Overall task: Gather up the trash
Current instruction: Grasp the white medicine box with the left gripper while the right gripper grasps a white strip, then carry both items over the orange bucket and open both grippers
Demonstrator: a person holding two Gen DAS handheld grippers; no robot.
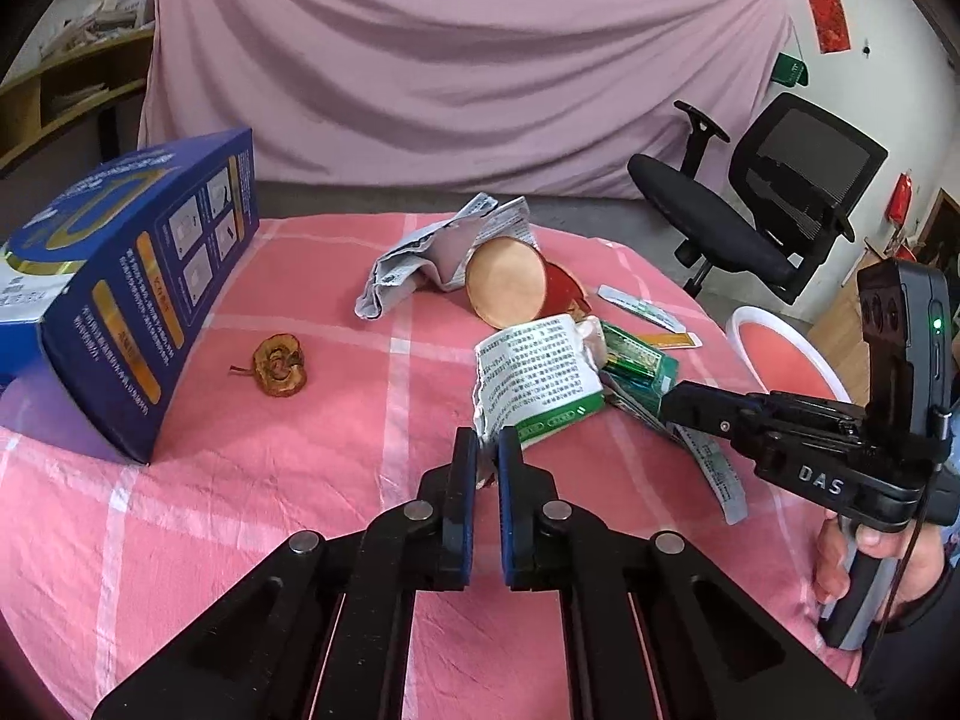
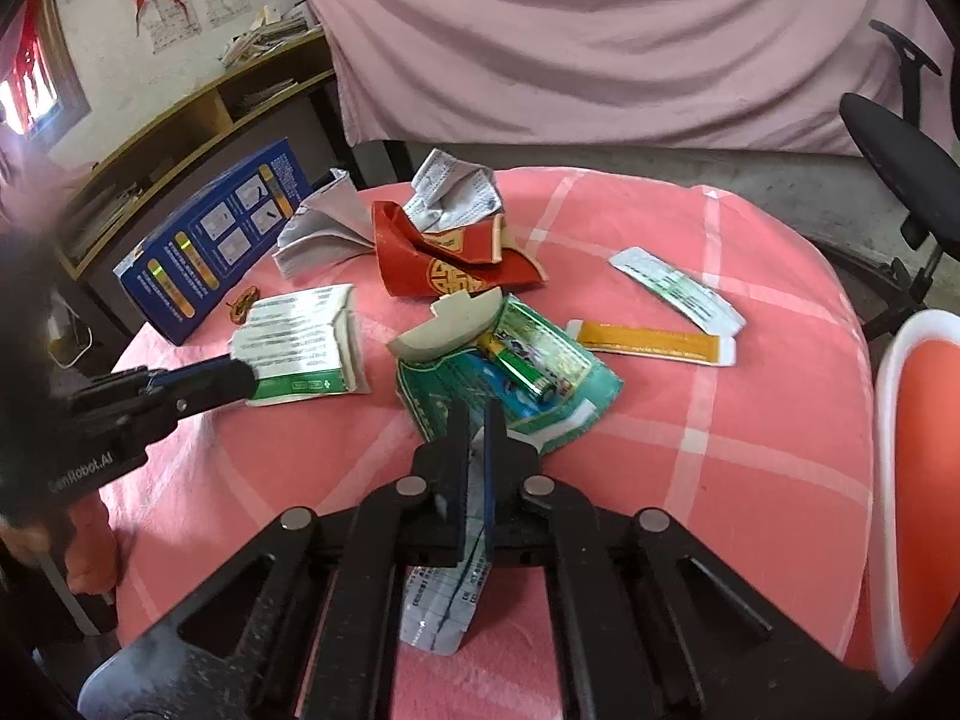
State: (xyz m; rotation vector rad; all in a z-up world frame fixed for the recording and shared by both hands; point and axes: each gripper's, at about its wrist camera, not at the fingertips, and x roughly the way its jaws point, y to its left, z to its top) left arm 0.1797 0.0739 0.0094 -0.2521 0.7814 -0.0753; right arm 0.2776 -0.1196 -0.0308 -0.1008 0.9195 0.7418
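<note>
My left gripper [image 1: 489, 438] is shut on the near edge of a crushed white-and-green carton [image 1: 537, 381], which also shows in the right wrist view [image 2: 300, 345]. My right gripper [image 2: 477, 414] is shut on a green battery blister pack [image 2: 510, 372] and a grey wrapper strip [image 2: 441, 594] under it. A green battery [image 2: 519, 369] lies on the pack. A red paper cup [image 2: 447, 261], crumpled grey paper [image 2: 453, 195], an orange sachet [image 2: 654, 342] and a white sachet [image 2: 678, 288] lie on the pink checked tablecloth [image 2: 750, 420]. A dried apple core [image 1: 279, 366] lies left of the carton.
A blue box [image 1: 114, 288] lies on its side at the table's left. A white-rimmed orange stool [image 2: 918, 468] stands at the table's right edge. A black office chair [image 1: 762, 204] stands beyond the table. A pink sheet hangs behind.
</note>
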